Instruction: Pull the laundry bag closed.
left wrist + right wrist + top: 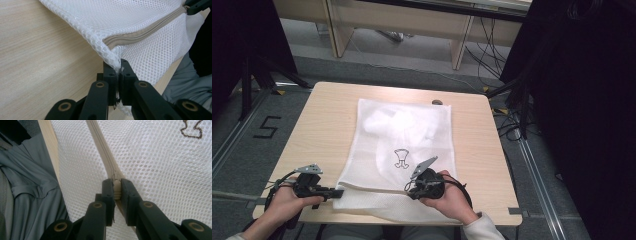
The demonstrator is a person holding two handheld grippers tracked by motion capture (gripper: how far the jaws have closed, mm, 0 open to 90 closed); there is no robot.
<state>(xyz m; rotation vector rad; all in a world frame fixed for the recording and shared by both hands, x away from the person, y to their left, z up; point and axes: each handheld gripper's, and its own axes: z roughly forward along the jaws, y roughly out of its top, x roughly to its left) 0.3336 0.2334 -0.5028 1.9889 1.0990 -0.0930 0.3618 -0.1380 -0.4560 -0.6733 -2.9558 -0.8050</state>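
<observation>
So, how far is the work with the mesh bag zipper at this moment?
Done: the white mesh bag lies flat on the table with something white inside, and both grips are set. In hand: the left tool is shut on the bag's corner seam, and the right tool is shut on the zipper pull. Left: sliding the pull along the beige zipper; whether it is opening or closing, I cannot tell.

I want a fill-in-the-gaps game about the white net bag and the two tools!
1. The left tool is shut on a ____ of the mesh bag.
2. The right tool is shut on the bag's zipper ____.
3. The bag lies on a ____ table.
4. The zipper is ____ in colour.

Missing words: corner; pull; wooden; beige
</observation>
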